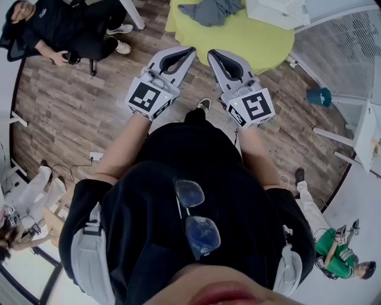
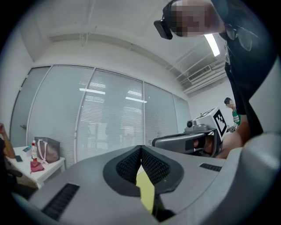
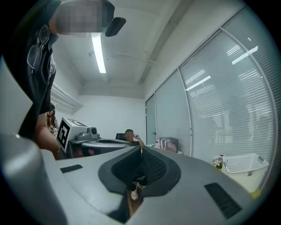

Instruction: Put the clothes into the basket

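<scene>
The grey clothes (image 1: 209,12) are lying in a crumpled heap on the far side of the round yellow-green worktop (image 1: 256,44), as the head view shows it, and nothing is touching them. The white basket (image 3: 245,164) is showing in the right gripper view, standing on a yellow-green edge that is probably the same worktop. Whether any garment is already sitting inside it I cannot tell. The left gripper (image 1: 189,52) and the right gripper (image 1: 213,55) are hanging side by side over the wooden floor (image 1: 71,101), just short of the worktop's near rim and pointing towards it. Each one's jaws are resting together at the tips, gripping nothing. In my judgement the task is barely beginning: no garment is being held, and the reach, the pick-up and the drop into the basket are all waiting to be done.
</scene>
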The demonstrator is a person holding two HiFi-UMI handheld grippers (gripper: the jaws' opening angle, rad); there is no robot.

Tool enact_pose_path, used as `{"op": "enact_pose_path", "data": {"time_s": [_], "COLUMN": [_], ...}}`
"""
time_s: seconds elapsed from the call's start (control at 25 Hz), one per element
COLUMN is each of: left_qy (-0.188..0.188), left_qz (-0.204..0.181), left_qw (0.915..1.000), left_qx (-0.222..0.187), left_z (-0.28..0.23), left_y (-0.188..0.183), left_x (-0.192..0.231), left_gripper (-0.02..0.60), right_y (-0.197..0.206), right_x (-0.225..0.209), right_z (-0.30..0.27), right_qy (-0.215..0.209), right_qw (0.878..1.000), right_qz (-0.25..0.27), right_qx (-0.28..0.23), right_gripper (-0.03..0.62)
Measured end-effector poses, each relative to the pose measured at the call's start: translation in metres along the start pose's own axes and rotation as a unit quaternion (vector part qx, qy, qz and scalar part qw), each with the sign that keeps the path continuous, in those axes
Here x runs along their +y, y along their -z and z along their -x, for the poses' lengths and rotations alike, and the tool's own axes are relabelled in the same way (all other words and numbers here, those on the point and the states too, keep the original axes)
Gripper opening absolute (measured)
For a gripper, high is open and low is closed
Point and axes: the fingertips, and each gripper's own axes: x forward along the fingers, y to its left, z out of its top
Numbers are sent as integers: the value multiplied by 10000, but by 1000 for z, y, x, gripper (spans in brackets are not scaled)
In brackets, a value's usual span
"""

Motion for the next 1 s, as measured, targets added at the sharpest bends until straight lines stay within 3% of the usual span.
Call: {"op": "enact_pose_path", "data": {"time_s": [0.52,1.0], "left_qy": [-20,-123], "left_qz": [-63,-31], "left_qw": [9997,9995], "left_qx": [236,272], "left_z": [-96,-148], "left_y": [7,17], "left_x": [32,76], "left_gripper": [10,9], "right_y": [2,26], "right_x": [-104,-167], "right_z": [-10,-34], "right_qy": [-54,12], "right_qw": [9999,9995], "right_qz": [-104,-283], "right_qx": [-119,105], "right_gripper": [26,26]}}
